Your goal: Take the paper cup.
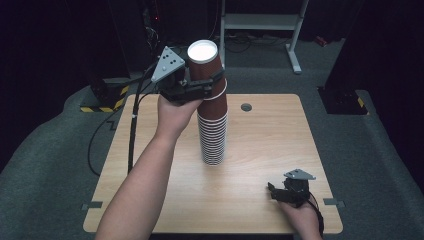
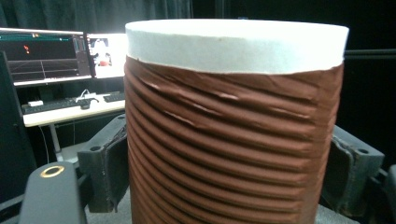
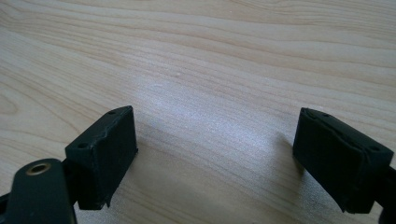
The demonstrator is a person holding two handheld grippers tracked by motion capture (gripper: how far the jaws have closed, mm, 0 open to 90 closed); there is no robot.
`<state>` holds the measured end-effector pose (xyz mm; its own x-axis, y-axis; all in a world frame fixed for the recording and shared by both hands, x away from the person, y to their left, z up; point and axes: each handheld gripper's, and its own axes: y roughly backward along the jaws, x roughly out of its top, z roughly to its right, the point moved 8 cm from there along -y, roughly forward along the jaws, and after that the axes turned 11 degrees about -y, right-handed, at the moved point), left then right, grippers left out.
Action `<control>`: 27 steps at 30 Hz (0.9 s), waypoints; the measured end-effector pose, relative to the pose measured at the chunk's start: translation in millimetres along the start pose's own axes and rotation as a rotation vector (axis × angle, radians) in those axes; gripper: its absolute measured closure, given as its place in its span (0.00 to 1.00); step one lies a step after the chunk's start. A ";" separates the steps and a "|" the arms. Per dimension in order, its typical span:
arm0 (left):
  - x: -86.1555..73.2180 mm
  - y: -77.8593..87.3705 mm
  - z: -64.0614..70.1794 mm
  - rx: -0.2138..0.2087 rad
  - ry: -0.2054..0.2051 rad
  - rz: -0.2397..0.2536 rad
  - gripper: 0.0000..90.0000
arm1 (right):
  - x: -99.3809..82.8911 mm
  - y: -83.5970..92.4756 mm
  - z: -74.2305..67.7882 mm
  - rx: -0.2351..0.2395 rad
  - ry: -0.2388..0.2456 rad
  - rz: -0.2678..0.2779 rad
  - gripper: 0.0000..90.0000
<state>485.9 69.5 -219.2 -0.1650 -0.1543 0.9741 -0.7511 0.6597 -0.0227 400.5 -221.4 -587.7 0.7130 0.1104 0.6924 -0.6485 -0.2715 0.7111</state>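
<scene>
A tall stack of brown ribbed paper cups stands upright in the middle of the wooden table. My left gripper is shut on the top cup, whose white inside faces up and whose lower part sits nested in the cups below. In the left gripper view the cup sits between both black pads, and its wall is creased near the rim. My right gripper rests low near the table's front right, open, with bare wood between its fingers.
A round cable hole lies in the table behind the stack. The left gripper's cable trails over the table's left side. A metal frame stands on the floor beyond. Monitors on a desk are far off.
</scene>
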 end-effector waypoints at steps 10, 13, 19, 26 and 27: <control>14.5 4.0 -0.5 0.011 -0.005 0.064 0.20 | -0.1 0.1 -0.1 -0.001 -0.002 0.000 0.15; 16.3 3.6 -1.2 0.015 -0.019 0.066 0.20 | -0.1 0.1 -0.1 -0.001 -0.002 0.000 0.15; 25.2 9.1 -2.0 0.021 -0.001 0.100 0.20 | -0.2 0.1 -0.2 -0.002 -0.003 0.000 0.15; 36.3 22.5 1.3 0.029 -0.018 0.130 0.20 | -0.2 0.2 -0.2 -0.002 -0.003 0.000 0.15; 37.9 24.3 1.9 0.030 -0.017 0.135 0.20 | -0.2 0.2 -0.3 -0.002 -0.005 -0.001 0.15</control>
<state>460.2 78.3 -183.3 -0.2767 -0.0779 0.9578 -0.7397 0.6535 -0.1606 400.1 -221.1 -587.7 0.7148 0.1056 0.6913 -0.6486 -0.2697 0.7118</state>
